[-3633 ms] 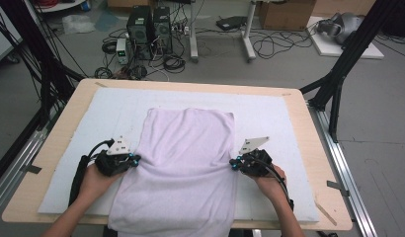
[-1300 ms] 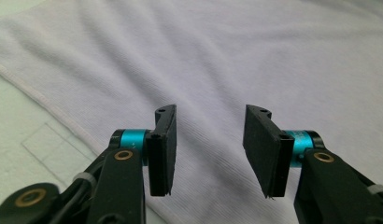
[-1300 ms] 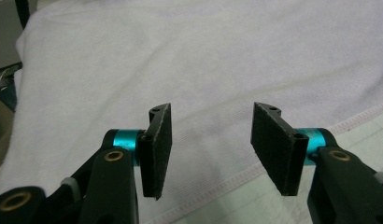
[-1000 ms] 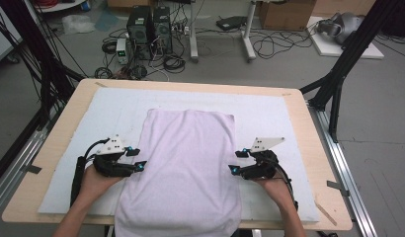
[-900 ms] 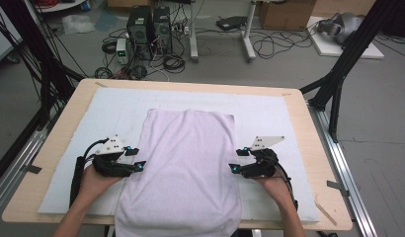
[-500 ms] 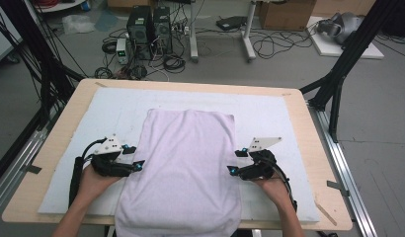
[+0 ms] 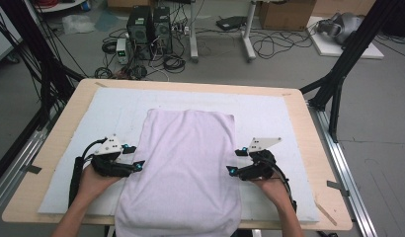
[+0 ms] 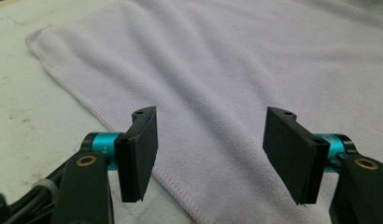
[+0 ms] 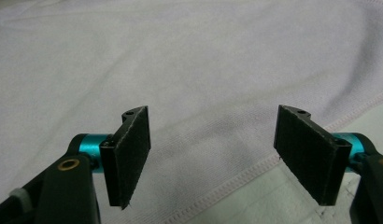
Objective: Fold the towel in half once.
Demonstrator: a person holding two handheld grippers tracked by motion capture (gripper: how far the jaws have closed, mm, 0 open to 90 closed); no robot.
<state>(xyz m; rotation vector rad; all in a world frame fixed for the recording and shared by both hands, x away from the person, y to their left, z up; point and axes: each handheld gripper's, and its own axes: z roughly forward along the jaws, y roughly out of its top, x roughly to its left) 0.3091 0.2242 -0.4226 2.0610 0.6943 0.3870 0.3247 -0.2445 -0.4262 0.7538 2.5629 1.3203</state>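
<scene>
A pale lilac towel [image 7: 188, 163] lies flat lengthwise on the white mat [image 7: 284, 118], its near end hanging over the table's front edge. My left gripper [image 7: 137, 166] stands open at the towel's left hem, nothing between its jaws. In the left gripper view the towel [image 8: 227, 79] spreads ahead and its stitched hem [image 8: 87, 105] runs under the left gripper [image 8: 210, 156]. My right gripper [image 7: 232, 171] is open at the towel's right hem. In the right gripper view the towel [image 9: 180, 70] lies below the right gripper [image 9: 213, 156], with the hem [image 9: 255, 165] crossing beneath the jaws.
The mat covers most of a wooden table [image 7: 319, 148]. Beyond the far edge stand computer towers [image 7: 148, 24] and loose cables on the floor. Black frame legs [image 7: 339, 69] rise at the right and left sides.
Both grippers drew outward from the towel's body to its side hems and stayed open. The towel has smoothed and narrowed slightly. In the last half second little moved.
</scene>
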